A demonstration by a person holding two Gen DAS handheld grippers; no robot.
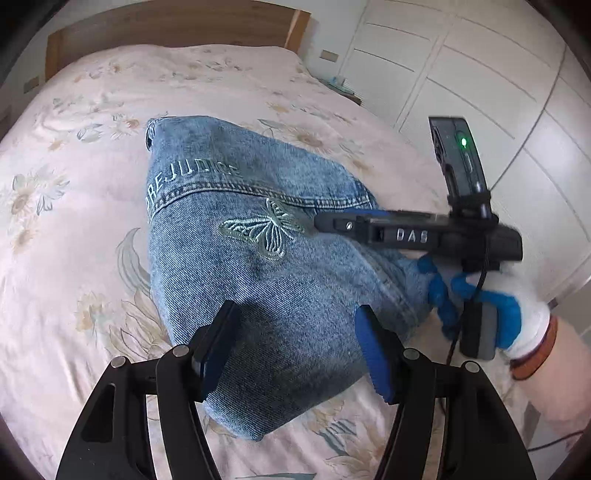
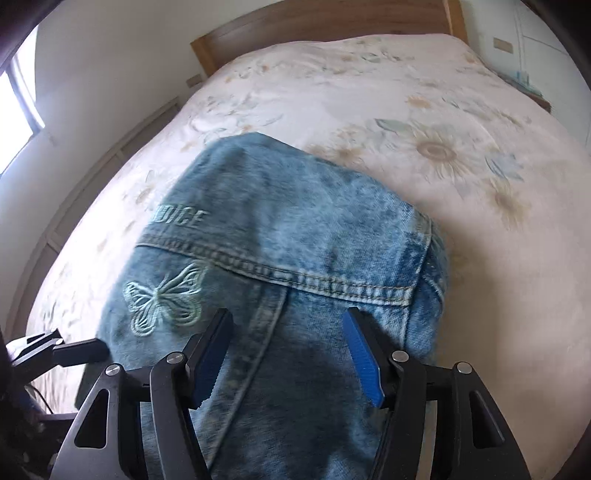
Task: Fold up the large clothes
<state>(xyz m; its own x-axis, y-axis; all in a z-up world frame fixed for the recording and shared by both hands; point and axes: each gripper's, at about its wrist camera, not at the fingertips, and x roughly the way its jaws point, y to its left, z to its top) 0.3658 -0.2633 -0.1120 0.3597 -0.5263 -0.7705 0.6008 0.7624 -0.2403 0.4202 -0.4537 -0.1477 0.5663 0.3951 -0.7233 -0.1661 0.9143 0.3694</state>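
A folded blue denim garment [image 1: 258,266] with a pale embroidered butterfly [image 1: 264,230] and lettering lies on the bed; it also fills the right wrist view [image 2: 295,266]. My left gripper [image 1: 295,343] is open and empty, its fingers spread just above the garment's near part. My right gripper [image 2: 286,354] is open and empty, held over the garment's near right side. From the left wrist view the right gripper's body [image 1: 417,232] reaches in from the right over the denim, so its fingertips are hard to tell there.
The bed [image 1: 74,184] has a pale floral cover and a wooden headboard [image 1: 166,29] at the far end. White wardrobe doors [image 1: 480,92] stand to the right. A window [image 2: 18,99] is on the left wall.
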